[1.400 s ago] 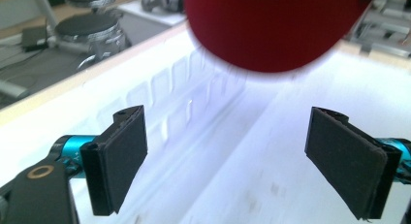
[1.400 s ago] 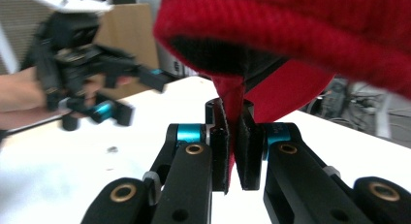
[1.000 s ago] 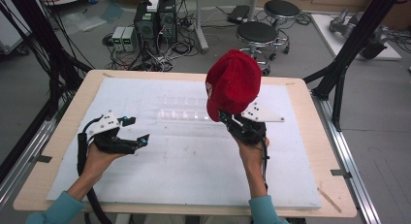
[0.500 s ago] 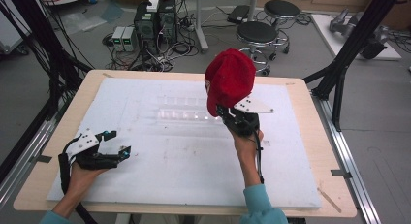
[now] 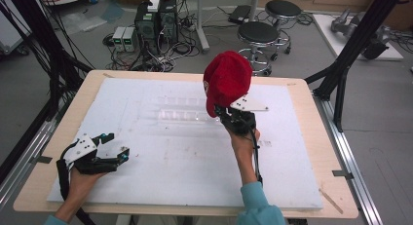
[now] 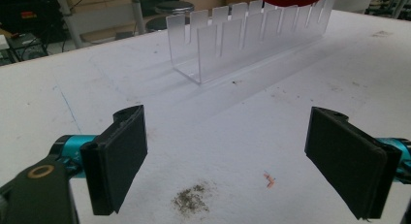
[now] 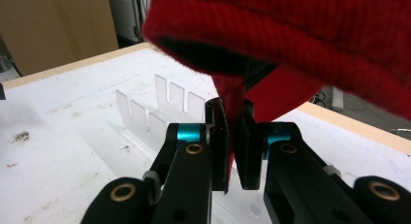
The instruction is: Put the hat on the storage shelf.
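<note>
A red knit cap (image 5: 226, 81) is held up in the air over the table's middle right, with my right gripper (image 5: 233, 115) shut on its lower edge. In the right gripper view the cap (image 7: 310, 44) hangs above the right gripper (image 7: 232, 156), its fabric pinched between the two jaws. A clear slotted acrylic rack (image 5: 182, 109) lies on the white board (image 5: 160, 157) just left of the cap; the left gripper view shows the rack (image 6: 247, 35) ahead. My left gripper (image 5: 112, 146) rests open near the front left of the board; its own view shows this gripper (image 6: 225, 166) with nothing between the jaws.
The white board sits on a wooden table (image 5: 319, 152). A patch of dark dust (image 6: 191, 199) and a small red scrap (image 6: 268, 179) lie on the board by the left gripper. Black frame legs (image 5: 346, 64), stools (image 5: 259, 35) and computers (image 5: 153, 20) stand beyond the table.
My left gripper has drawn back toward the front left corner of the board. The right gripper has tilted the cap slightly, staying shut on it.
</note>
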